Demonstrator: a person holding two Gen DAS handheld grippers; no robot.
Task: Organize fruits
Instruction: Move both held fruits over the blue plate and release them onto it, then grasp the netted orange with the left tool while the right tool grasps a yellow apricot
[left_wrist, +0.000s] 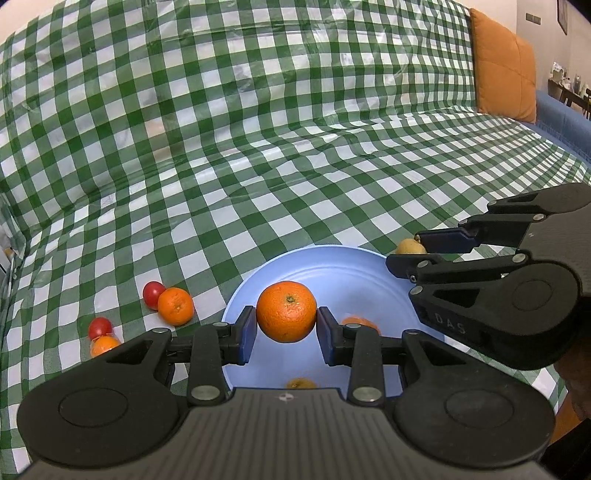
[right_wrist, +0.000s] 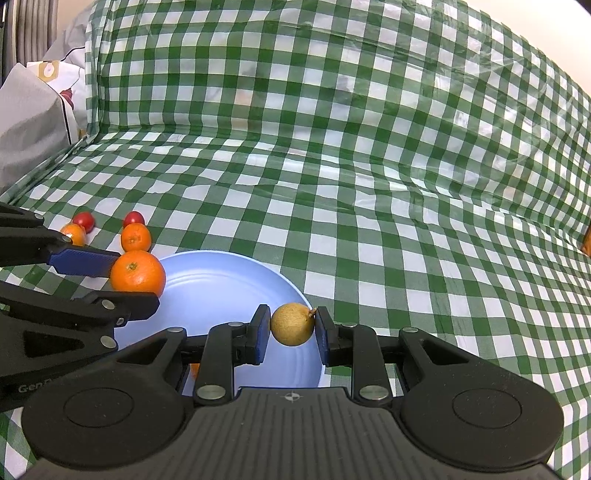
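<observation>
Checked cloth (left_wrist: 295, 147) – blue plate (left_wrist: 351, 273) | two oranges (left_wrist: 360, 322) inside

Between my left gripper (left_wrist: 287, 328)'s fingers I am seeing an orange (left_wrist: 286, 311) with a dimpled, slightly shiny peel; its 2 blue pads (left_wrist: 248, 335) are looking like ribbed matt rubber. Below those fingers a light blue plate (left_wrist: 354, 273) is showing a smooth, satin plastic finish with faint rings. My right gripper (right_wrist: 291, 332) is pressing a yellowish-brown fruit (right_wrist: 292, 324) with a dull, finely rough skin. Both gripper bodies are reading as matt black plastic with small bright metal pins. Beyond the fingers the green-checked cover (left_wrist: 295, 147) is gleaming like thin, creased plastic sheet. Left of my left fingers, 2 cherry tomatoes (left_wrist: 153, 291) are shining glossy red.
</observation>
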